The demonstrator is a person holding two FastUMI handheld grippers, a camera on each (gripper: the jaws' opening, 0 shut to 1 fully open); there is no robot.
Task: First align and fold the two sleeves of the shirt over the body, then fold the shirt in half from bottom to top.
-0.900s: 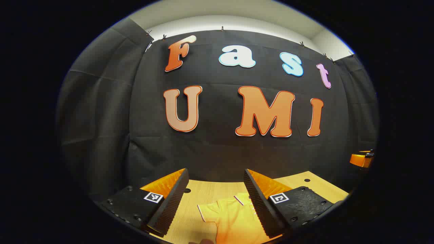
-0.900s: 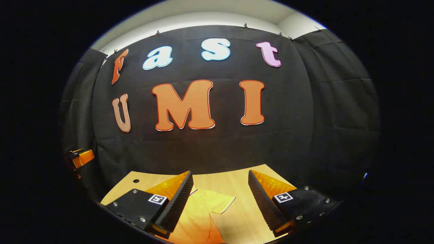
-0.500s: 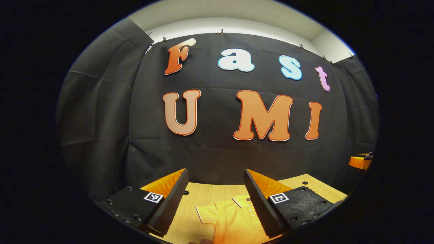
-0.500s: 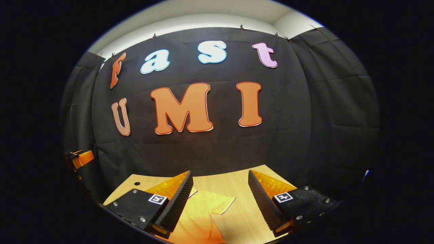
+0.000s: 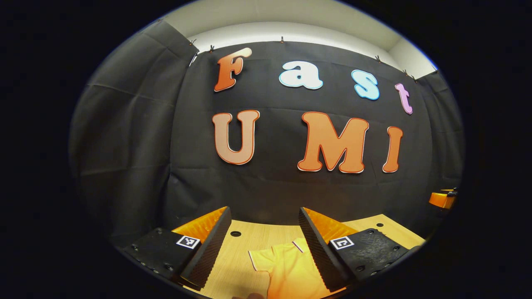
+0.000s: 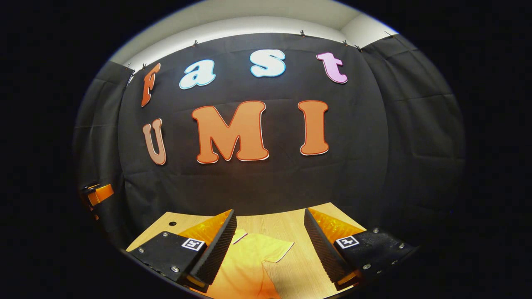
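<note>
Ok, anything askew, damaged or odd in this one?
Nothing stands out. The yellow shirt lies flat on the wooden table, sleeves spread and unfolded. The left gripper and right gripper are open above it, touching nothing.

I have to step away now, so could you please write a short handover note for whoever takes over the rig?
Left gripper: open, holding nothing, above the table.
Right gripper: open, holding nothing, above the same table.
Shirt: yellow, lying on the table below both grippers. Its sleeves lie spread out to the sides, collar toward the far wall.
Done: nothing folded so far, as far as the views show.
Left: fold both sleeves over the body, then fold the shirt bottom to top.
</note>
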